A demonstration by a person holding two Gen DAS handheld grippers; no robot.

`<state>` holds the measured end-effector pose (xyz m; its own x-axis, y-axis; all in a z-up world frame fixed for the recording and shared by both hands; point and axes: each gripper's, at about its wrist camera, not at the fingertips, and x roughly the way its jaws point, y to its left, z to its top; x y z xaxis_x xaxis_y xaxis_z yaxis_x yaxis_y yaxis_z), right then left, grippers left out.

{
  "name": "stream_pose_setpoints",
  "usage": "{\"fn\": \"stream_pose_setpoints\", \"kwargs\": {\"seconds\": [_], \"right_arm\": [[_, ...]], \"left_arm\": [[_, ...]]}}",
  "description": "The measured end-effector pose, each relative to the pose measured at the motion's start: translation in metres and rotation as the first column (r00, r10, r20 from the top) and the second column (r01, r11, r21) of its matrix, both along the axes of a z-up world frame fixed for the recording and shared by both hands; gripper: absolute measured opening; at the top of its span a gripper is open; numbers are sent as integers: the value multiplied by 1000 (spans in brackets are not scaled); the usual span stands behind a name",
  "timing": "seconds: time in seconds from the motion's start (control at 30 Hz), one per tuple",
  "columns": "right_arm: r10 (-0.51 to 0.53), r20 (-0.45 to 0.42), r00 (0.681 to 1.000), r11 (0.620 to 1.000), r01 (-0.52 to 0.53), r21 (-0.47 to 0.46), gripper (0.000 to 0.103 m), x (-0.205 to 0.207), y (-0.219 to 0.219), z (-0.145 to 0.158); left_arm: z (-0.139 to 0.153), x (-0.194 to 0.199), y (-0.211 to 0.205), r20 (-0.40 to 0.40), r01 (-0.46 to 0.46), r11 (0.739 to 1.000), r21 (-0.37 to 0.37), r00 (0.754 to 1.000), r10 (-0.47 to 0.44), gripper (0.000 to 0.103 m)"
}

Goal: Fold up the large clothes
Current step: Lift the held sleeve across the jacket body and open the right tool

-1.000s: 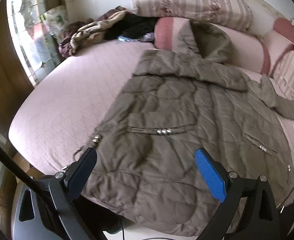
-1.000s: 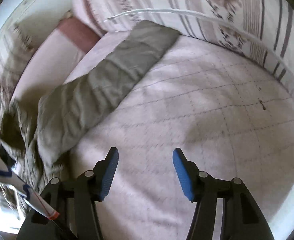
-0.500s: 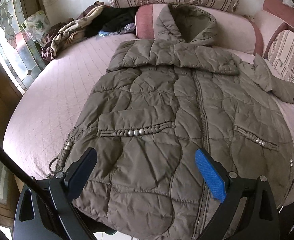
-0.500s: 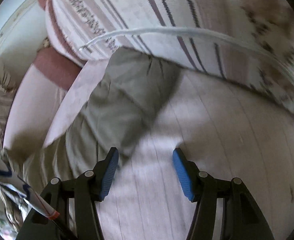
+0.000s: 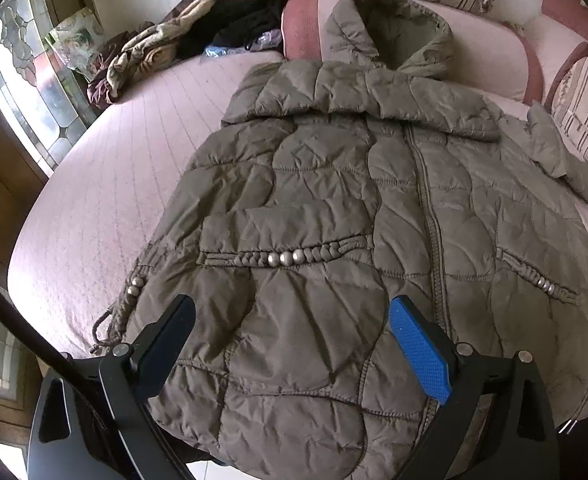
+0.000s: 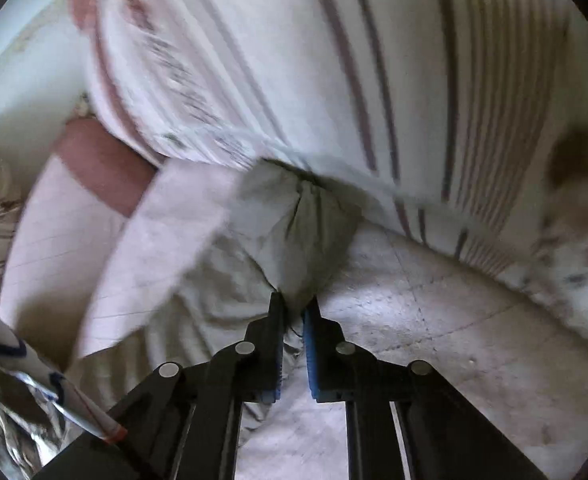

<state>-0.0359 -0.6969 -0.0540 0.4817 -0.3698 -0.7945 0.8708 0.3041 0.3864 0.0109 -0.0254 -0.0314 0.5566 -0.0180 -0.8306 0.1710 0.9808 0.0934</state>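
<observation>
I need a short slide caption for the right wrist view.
Right gripper shut on the coat sleeve beside a striped cushion on the bed.

An olive-brown quilted hooded coat (image 5: 333,208) lies front-up and zipped on the pink bed (image 5: 106,184), its hood propped against the bolster at the bed's head and its hem hanging over the bed's near edge. Braided pocket trims with silver beads cross both front panels, and one sleeve (image 5: 561,156) stretches out toward the bed's right side. Its bunched cuff (image 6: 301,224) is pinched, its image blurred
</observation>
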Motion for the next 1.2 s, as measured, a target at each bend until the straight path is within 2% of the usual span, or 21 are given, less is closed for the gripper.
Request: {"fn": "stream_pose_setpoints", "kwargs": {"seconds": [0.13,0.23,0.37,0.47,0.6,0.63,0.73,0.9,1.0,1.07,1.17,1.2], "right_arm": [[106,45,993,987,-99,-127,9,8,39,67],[207,91,974,963,-186,-192,9,17,77,111],[398,149,905,901,-355,-251,9,39,148,155],[524,166,836,841,-477,-254,9,55,204,163],[653,188,734,757,-623,-198,9,88,276,145],[670,188,718,742,-645,-185,9,93,289,138],[728,161,667,685,-718,-126,9,117,338,102],[800,95,593,595,-803,3,8,158,411,25],[819,50,572,569,-820,64,8,183,436,-14],[813,17,581,579,-812,80,10,193,445,-33],[810,-2,587,585,-808,70,13,191,453,-38],[820,3,573,572,-818,60,21,189,454,-35]], "left_arm": [[6,-7,9,7,1,999,-36,1000,-1,97],[12,-12,17,20,1,998,-63,1000,0,97],[21,-20,29,47,-6,996,-93,999,11,98],[27,-24,40,66,-24,994,-109,997,31,98],[33,-24,59,85,-60,990,-124,994,71,97],[33,-23,64,87,-71,989,-127,993,83,97],[35,-19,82,93,-118,984,-134,987,131,97],[39,-7,110,103,-181,974,-137,975,196,97],[45,3,119,111,-193,970,-147,971,210,97],[52,13,120,116,-178,970,-163,973,198,97],[61,29,115,116,-147,971,-190,978,171,97],[63,38,112,116,-135,970,-203,980,160,97]]}}
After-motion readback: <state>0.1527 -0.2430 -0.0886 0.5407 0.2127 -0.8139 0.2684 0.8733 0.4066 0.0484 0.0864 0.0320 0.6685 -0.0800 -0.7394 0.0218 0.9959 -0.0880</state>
